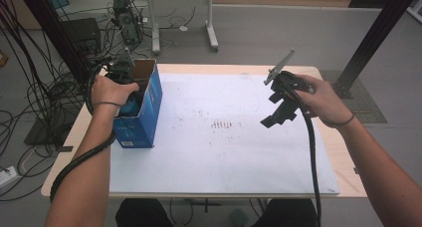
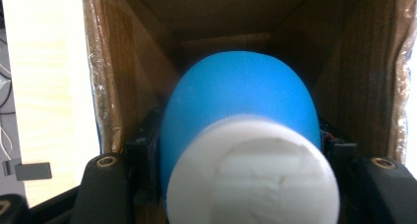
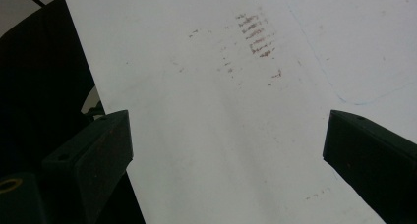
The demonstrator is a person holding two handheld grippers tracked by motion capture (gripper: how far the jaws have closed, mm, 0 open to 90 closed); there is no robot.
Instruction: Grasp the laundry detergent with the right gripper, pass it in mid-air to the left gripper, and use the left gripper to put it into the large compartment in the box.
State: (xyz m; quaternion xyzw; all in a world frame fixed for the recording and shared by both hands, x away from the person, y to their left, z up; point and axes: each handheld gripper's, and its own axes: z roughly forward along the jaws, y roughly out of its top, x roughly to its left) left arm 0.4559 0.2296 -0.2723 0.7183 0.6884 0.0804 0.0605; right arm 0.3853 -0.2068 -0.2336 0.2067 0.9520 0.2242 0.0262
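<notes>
From above, a white sheet (image 1: 224,137) covers the wooden table (image 1: 64,152); cables (image 1: 30,87) litter the grey floor. The left gripper (image 1: 124,80) reaches into the blue box (image 1: 144,115). Its own view shows jaws clamped on a blue, white-capped bottle (image 2: 241,116) inside brown cardboard. The right gripper (image 3: 226,145), jaws apart, hovers over reddish scuffs (image 3: 255,35).

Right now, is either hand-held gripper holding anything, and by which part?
The left hand-held gripper is shut on a blue bottle with a white cap, gripping its body sides just behind the cap, inside the cardboard box. The right hand-held gripper is open, holding nothing.
</notes>
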